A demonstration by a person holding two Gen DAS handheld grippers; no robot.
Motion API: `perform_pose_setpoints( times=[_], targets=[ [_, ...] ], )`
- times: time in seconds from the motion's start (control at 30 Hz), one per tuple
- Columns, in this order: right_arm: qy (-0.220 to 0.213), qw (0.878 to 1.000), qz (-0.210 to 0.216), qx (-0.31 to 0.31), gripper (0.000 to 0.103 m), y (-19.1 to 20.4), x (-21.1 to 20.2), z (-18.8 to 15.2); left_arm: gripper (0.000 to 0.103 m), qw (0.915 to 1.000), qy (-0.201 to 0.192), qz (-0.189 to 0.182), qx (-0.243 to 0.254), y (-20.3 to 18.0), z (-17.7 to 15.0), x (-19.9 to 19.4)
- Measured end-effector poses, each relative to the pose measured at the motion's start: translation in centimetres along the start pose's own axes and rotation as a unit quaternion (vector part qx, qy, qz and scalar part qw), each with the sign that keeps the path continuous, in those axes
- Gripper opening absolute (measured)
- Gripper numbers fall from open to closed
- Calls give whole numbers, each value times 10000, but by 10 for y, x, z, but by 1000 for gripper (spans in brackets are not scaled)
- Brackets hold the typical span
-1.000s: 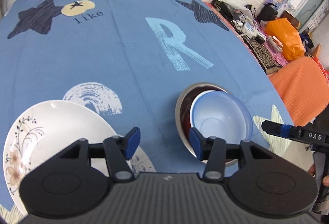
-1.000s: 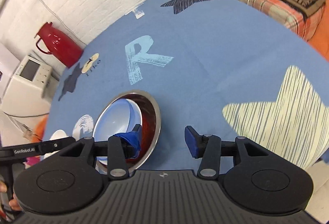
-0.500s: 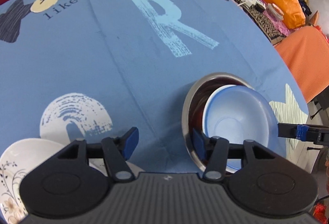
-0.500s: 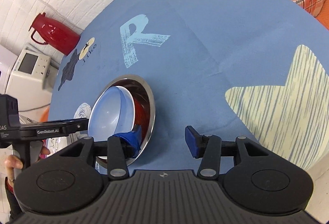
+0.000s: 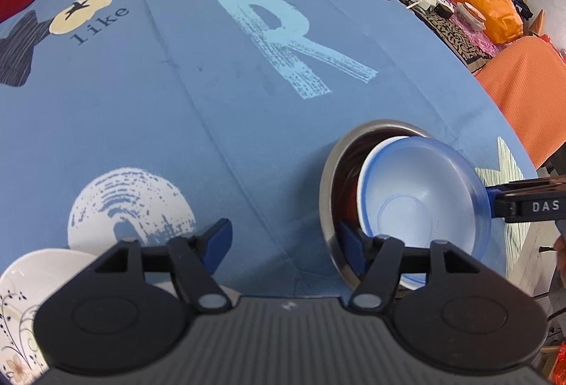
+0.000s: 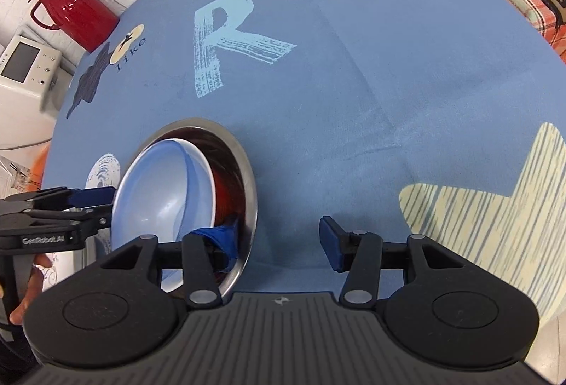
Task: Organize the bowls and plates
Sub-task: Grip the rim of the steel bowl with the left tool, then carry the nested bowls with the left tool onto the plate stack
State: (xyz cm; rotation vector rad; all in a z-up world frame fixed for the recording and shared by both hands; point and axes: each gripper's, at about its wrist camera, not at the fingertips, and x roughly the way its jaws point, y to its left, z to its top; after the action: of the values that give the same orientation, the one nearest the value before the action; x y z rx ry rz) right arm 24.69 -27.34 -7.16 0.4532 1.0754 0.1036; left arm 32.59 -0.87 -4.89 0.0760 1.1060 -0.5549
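A steel bowl [image 5: 327, 194] [image 6: 249, 179] stands near the table's front edge, with a pale blue bowl [image 5: 424, 201] [image 6: 162, 194] tilted inside it over a dark red lining. My left gripper [image 5: 284, 243] is open, its right finger at the steel bowl's left rim. My right gripper [image 6: 277, 241] is open and straddles the steel bowl's right rim, its left finger inside the bowl. Each gripper shows in the other's view: the right gripper [image 5: 523, 204] and the left gripper [image 6: 70, 204]. A white flowered plate [image 5: 35, 279] lies at the lower left.
The blue printed tablecloth [image 5: 212, 84] stretches ahead. A red thermos [image 6: 74, 13] stands at the far left and a white appliance [image 6: 24, 66] sits beyond the table. Orange fabric [image 5: 523, 84] and clutter lie past the right table edge. A hand [image 6: 24, 300] holds the left gripper.
Both grippers have closed in on the nested bowls from either side and stayed open. The white plate has slid toward the lower-left corner of the left wrist view.
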Motion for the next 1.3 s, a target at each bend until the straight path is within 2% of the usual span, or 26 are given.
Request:
perform_pose_setpoints(
  times=[0.1, 0.33, 0.53, 0.63, 0.7, 0.73, 0.77, 0.8, 0.83, 1.0, 1.2, 1.3],
  targets=[
    [-44, 9990, 60, -442, 35, 2, 0, 2, 66, 10000, 5, -49, 32, 1, 0, 0],
    [185, 9980, -113, -596, 35, 10, 4, 9, 66, 9999, 88, -95, -7, 3, 4, 2],
    [21, 9969, -228, -748, 37, 14, 4, 4, 61, 9998, 105, -155, -74, 5, 3, 2],
    [-61, 9973, -99, -724, 30, 13, 5, 2, 57, 9995, 114, -231, -189, 5, 2, 2],
    [-74, 9983, 128, -567, 18, 8, 6, 3, 41, 9977, 115, -500, -448, 10, 0, 2],
    [-76, 9988, 310, -368, 15, 4, 7, 3, 36, 9958, 122, -666, -612, 13, -2, 2],
    [-65, 9985, 498, -200, 11, -1, 8, 4, 25, 9936, 119, -834, -753, 15, -4, 3],
    [-72, 9980, 633, -62, 9, -4, 10, 3, 18, 9916, 129, -937, -884, 15, -6, 3],
    [-78, 9977, 675, -26, 8, -4, 10, 2, 18, 9906, 89, -944, -986, 15, -7, 3],
    [38, 9979, 601, -227, 8, 4, 11, 3, 0, 9891, 53, -922, -1144, 7, -6, 0],
    [295, 9988, 391, -85, 1, 11, 12, 8, 0, 9885, 138, -743, -1313, 0, 0, 1],
    [255, 9990, 262, -254, 0, 17, 7, 12, 0, 9884, 115, -731, -1327, -2, 4, 1]
  ],
)
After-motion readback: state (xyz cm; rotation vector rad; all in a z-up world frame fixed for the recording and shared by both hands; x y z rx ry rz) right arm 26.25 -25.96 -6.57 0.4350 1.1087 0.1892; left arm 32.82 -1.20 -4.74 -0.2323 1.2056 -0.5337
